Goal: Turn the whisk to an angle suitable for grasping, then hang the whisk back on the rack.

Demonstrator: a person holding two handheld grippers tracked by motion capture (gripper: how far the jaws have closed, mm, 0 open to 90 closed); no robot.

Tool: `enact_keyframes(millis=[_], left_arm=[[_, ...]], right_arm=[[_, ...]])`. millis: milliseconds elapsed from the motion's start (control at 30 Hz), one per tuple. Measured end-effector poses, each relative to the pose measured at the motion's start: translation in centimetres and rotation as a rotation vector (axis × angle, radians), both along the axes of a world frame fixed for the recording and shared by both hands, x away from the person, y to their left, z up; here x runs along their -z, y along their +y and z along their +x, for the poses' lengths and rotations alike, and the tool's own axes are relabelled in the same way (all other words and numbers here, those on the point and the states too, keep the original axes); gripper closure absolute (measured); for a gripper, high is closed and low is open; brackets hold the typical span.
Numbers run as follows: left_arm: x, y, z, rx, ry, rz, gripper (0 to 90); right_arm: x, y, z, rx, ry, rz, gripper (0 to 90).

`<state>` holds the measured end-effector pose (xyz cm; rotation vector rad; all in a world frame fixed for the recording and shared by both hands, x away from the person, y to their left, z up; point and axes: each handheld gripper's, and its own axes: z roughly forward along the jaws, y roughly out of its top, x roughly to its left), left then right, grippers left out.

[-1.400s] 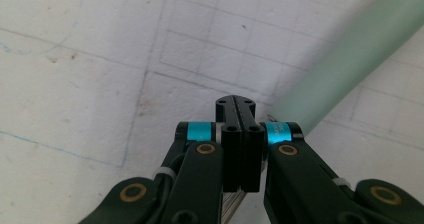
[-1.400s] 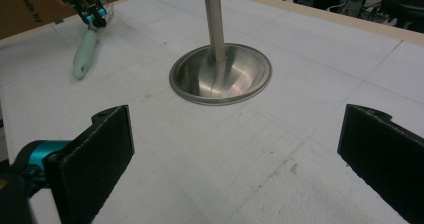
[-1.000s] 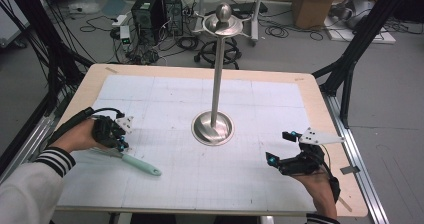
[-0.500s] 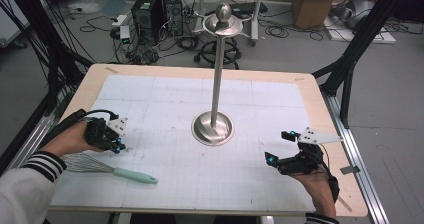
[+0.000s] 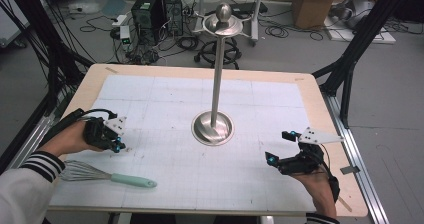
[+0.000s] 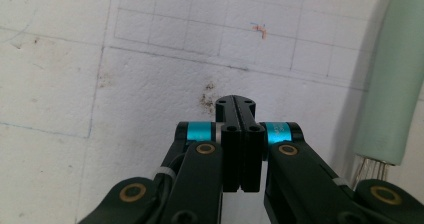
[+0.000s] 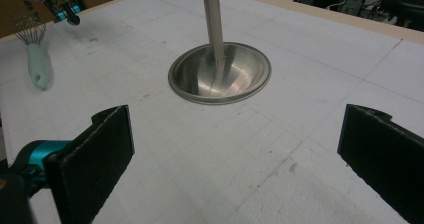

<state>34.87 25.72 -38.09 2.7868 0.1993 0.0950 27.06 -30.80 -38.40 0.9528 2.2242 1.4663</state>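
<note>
Left gripper is hovering low over the desk, black fingers clenched flat together with nothing between them, teal bands sitting on either side of the knuckle. Whisk is lying flat on the white gridded sheet just behind those fingers toward the person, apart from them; thin silver wire loops pointing toward the desk's left edge, smooth rounded mint-green handle pointing toward the middle. In the left gripper view the handle is running up the right edge, matte and tube-shaped, wires entering its lower end, just beside the fingers but not touching. Sheet under the fingertips is looking rough and foamy, with faint pencil grid lines, a brown smudge and a small orange mark ahead. Right gripper is being held above the desk's right side, fingers released wide apart, flat rectangular pads with a grainy black rubbery face, gripping nothing. Ahead of them, centred between the pads, a stand is sitting upright: shiny dished round metal base, slim straight pole, a ball-topped disc at the top. Whisk is showing far off beyond the left pad.
</note>
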Motion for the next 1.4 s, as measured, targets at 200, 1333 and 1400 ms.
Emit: enact_keyframes(millis=[200, 1333, 1400], left_arm=[[-0.7, 0.3, -0.4, -0.001, -0.013, -0.033, 88.8], [-5.1, 0.3, -4.7, 0.044, -0.059, -0.228, 1.7], [-5.0, 0.2, -4.9, 0.058, -0.067, -0.228, 1.7]], right_arm=[[0.0, 0.0, 0.0, 0.003, 0.005, 0.004, 0.7], [-0.4, 0.0, -0.1, 0.003, -0.003, 0.002, 0.7], [-0.4, 0.0, -0.1, 0.001, -0.005, -0.002, 0.7]])
